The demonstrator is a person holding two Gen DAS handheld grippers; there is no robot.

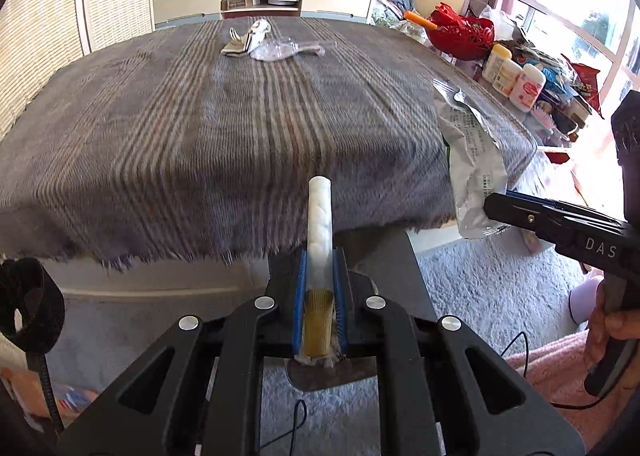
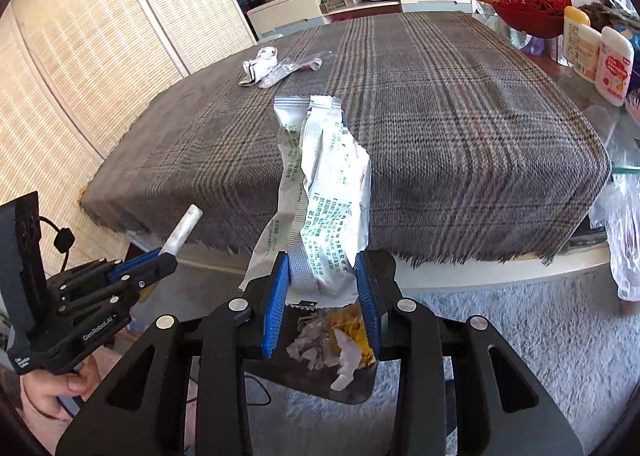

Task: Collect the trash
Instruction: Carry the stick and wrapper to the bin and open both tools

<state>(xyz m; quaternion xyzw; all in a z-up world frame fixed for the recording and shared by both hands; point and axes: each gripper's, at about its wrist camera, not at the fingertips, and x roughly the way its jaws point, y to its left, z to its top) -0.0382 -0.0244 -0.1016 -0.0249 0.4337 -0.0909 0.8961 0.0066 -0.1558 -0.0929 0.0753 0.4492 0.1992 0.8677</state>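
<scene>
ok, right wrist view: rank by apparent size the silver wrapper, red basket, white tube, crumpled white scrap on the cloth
1. silver wrapper, largest, though it sits closest to the lens, so this is partly nearness
2. red basket
3. white tube and crumpled white scrap: look about alike, not ranked

Reads "GenRobot.AI" in white on the black body of the left tongs [image 2: 168, 252], left of the white wrapper [image 2: 324, 196]. Shows "DAS" on the right tongs [image 1: 490, 212]. Carries green printed characters on the wrapper, too small to read.
</scene>
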